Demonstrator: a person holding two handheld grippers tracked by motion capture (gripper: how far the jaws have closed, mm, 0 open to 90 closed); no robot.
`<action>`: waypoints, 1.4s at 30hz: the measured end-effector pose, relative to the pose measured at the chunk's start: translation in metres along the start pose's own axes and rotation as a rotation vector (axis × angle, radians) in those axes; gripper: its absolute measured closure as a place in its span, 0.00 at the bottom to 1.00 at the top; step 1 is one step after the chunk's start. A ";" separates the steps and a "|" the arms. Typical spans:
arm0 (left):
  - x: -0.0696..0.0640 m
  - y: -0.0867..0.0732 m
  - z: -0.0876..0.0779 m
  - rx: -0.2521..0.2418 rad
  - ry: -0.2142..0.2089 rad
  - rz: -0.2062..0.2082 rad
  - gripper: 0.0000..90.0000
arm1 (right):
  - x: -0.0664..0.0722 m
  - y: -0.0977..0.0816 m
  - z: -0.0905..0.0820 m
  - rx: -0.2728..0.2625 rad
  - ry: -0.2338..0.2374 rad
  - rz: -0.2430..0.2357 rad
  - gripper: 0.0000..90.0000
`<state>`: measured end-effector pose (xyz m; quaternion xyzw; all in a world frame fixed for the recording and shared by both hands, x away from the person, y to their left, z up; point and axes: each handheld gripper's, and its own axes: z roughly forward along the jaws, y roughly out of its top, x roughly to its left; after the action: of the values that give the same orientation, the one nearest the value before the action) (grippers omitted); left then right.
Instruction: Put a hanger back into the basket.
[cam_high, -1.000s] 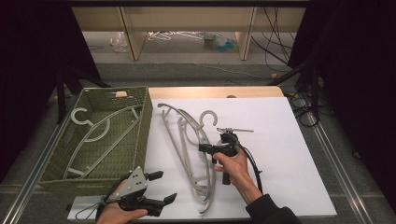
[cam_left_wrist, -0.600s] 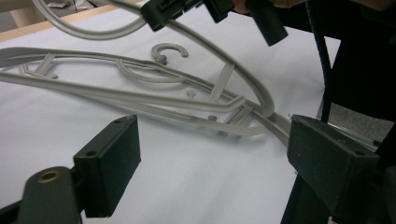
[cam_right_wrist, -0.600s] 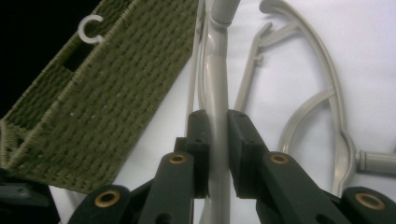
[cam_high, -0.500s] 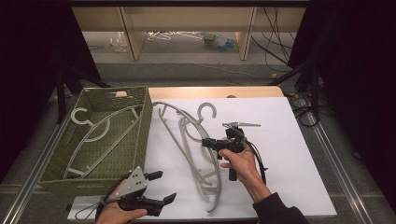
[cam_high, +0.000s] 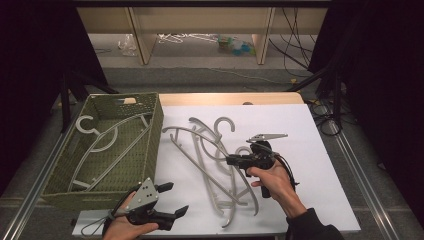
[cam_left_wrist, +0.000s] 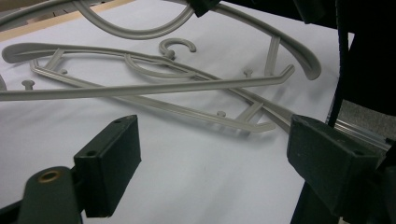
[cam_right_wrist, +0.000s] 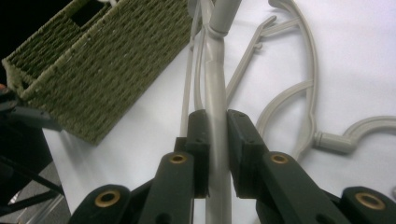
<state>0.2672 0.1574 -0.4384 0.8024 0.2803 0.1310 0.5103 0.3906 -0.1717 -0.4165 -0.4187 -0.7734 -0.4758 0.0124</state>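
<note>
Several grey plastic hangers lie crossed on the white table. My right gripper is shut on the bar of one grey hanger, which runs up between its jaws toward the basket and sits slightly raised over the others. A woven green basket at the left holds one more hanger. Near the table's front edge, beside the basket's near corner, my left gripper stands open with nothing between its jaws. Beyond it the hangers lie on the white surface.
The basket's woven wall stands close to the left of the held hanger. Another hanger lies on the table to its right. Beyond the table's far edge are a floor, shelf legs and cables.
My right gripper has moved a little to the right and up with the hanger in it, and the hanger has swung with it. The left gripper has stayed put.
</note>
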 end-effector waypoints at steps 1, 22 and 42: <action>-0.001 0.000 0.000 0.001 0.003 -0.016 0.20 | 0.001 -0.001 -0.002 0.006 0.001 -0.008 0.89; 0.024 0.062 0.028 0.063 0.099 0.061 0.21 | 0.010 -0.029 -0.043 0.055 0.052 -0.147 0.89; 0.031 0.091 0.104 0.227 -0.088 0.268 0.39 | 0.017 -0.036 -0.065 0.074 0.071 -0.249 0.89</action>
<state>0.3729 0.0684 -0.4061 0.8899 0.1612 0.1302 0.4064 0.3309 -0.2161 -0.3998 -0.3016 -0.8356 -0.4591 -0.0039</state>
